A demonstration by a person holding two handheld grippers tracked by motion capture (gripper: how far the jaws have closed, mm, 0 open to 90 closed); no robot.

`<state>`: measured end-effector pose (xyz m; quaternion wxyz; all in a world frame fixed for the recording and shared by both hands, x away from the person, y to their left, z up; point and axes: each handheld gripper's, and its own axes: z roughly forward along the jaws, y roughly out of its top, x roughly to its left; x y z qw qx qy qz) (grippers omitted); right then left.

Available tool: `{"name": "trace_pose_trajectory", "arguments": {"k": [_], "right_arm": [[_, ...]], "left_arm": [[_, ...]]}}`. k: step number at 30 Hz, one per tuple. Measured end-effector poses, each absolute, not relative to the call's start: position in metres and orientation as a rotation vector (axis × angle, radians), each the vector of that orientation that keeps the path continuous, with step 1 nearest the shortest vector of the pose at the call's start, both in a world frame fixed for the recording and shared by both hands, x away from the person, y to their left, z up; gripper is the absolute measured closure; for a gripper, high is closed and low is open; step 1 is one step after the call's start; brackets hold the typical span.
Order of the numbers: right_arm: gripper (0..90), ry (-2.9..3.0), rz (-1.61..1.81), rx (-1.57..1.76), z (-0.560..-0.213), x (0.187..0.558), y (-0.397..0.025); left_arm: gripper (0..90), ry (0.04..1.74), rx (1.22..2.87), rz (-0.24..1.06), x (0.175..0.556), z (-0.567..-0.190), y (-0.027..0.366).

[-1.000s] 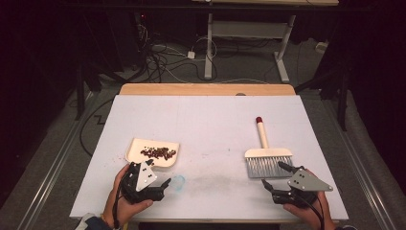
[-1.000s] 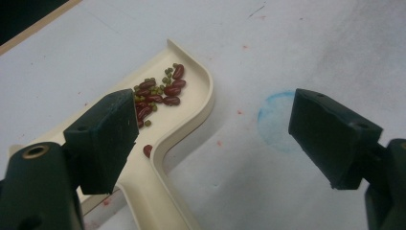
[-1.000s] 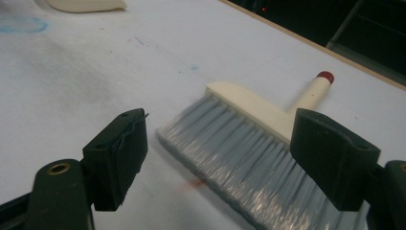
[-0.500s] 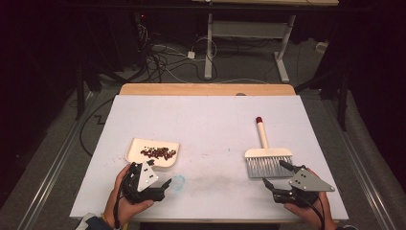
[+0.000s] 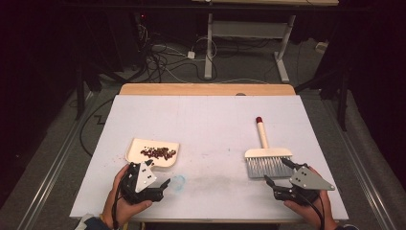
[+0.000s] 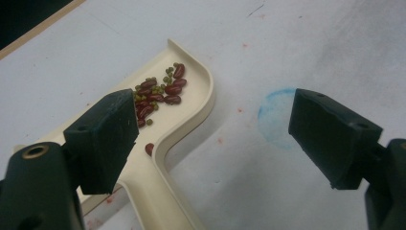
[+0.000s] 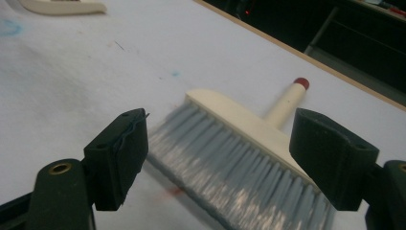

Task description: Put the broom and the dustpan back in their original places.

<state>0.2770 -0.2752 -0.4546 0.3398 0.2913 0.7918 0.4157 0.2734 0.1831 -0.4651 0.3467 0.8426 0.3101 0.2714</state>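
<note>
At the bottom of the high view I hold my left gripper (image 5: 160, 184) at lower left and my right gripper (image 5: 280, 183) at lower right, both low over the white table (image 5: 210, 120) and both spread wide with nothing between the jaws.

In the left gripper view, the cream dustpan (image 6: 179, 120) runs from the bottom centre up toward the upper middle of the frame; its handle passes just beside my left-hand jaw and is not between the jaws yet. The red and green beans (image 6: 160, 91) sit piled in the pan, left of centre, with one stray bean lower down near the handle's root. A faint blue ring (image 6: 275, 112) marks the table right of centre.

In the right gripper view, the brush (image 7: 239, 143) lies flat across the middle, its grey bristles toward me and its cream handle with the red tip pointing to the upper right.

I judge the sweeping done (the beans are gathered in the pan) and the step in hand to be taking up the tools. Next I should shift my left gripper over the dustpan handle and close on it squarely, keeping the pan level so nothing rolls out.
</note>
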Motion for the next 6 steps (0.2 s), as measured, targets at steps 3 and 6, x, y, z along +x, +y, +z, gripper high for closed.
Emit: {"name": "trace_pose_trajectory", "arguments": {"k": [3, 6], "right_arm": [[21.6, 2.06, 1.084, 0.749, -0.454, 0.2763, -0.2759], [21.6, 2.052, 1.095, 0.743, -0.4524, 0.2759, -0.2757]], "left_arm": [[16.8, 0.79, 2.191, 0.704, 0.2725, -0.4655, 0.1816], [16.8, 0.799, 2.194, 0.703, 0.273, -0.4658, 0.1818]]}}
